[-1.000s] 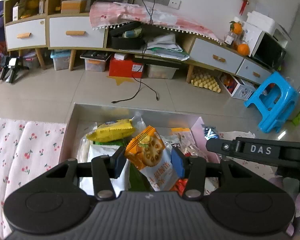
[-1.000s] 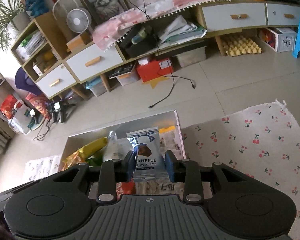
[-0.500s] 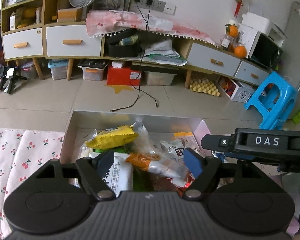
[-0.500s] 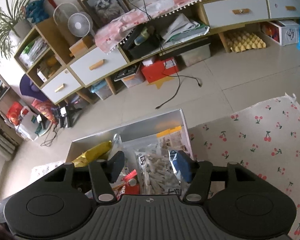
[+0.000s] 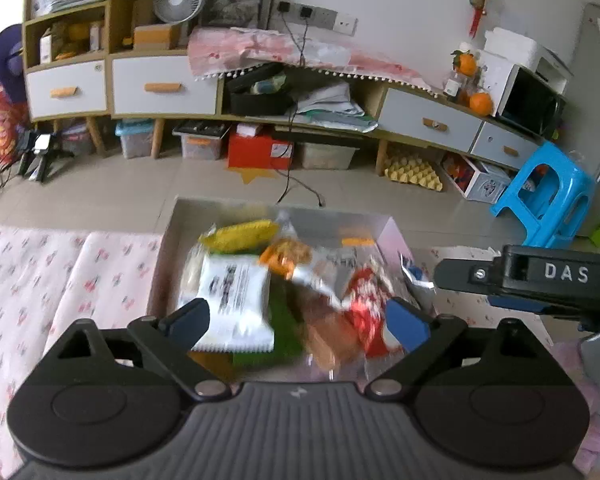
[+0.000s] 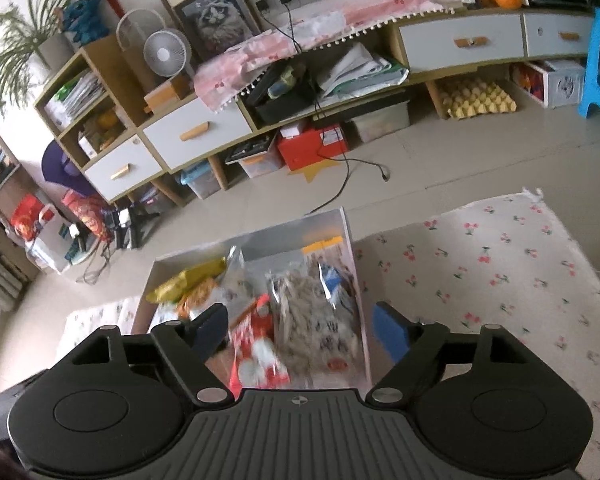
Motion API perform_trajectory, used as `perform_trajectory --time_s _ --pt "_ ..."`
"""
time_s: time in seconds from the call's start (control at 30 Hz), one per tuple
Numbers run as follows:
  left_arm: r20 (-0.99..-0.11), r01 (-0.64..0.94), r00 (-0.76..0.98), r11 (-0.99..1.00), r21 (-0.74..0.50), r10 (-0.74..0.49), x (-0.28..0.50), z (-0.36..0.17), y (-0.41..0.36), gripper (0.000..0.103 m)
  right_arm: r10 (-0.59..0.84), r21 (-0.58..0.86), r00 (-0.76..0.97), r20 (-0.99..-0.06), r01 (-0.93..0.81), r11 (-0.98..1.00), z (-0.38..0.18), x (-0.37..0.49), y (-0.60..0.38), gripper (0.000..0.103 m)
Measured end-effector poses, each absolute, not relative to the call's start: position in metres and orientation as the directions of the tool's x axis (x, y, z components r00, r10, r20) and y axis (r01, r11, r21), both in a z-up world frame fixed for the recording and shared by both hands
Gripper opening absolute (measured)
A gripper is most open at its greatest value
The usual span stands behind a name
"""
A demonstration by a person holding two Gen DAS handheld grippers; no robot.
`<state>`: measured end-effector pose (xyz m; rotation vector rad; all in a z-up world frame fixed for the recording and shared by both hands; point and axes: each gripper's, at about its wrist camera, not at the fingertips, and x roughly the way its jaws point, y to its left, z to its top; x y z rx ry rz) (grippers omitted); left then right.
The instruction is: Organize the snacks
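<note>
Held above the box [image 5: 394, 228] of snacks [image 5: 236, 292] on the cherry-print cloth [image 6: 500, 264], left gripper [image 5: 298, 322] and right gripper [image 6: 300, 330] jaws just opened, spread wide, gripping nothing.

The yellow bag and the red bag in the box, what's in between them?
In the left wrist view, an orange packet lies between the yellow bag and the red bag.

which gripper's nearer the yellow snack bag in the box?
Left. The yellow snack bag lies at the far left of the box, ahead of the left gripper. The right gripper hangs over the box's right side, its jaws open too.
</note>
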<state>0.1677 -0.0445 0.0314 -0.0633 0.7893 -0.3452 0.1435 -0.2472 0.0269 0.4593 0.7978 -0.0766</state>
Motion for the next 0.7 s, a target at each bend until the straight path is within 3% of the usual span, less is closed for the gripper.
perform_trajectory --time_s 0.53,0.7 --pt "-0.720 0.173 0.662 0.978 -0.119 -0.205 0.080 0.051 -0.003 0.102 0.012 0.170 0.680 -0.733 0.167 0.971 0.045 0.031 -0.206 0.088" --pt "-0.727 0.154 0.665 0.984 -0.090 -0.170 0.060 0.055 -0.001 0.102 0.017 0.179 0.692 -0.722 0.163 0.970 0.059 0.007 -0.191 0.098"
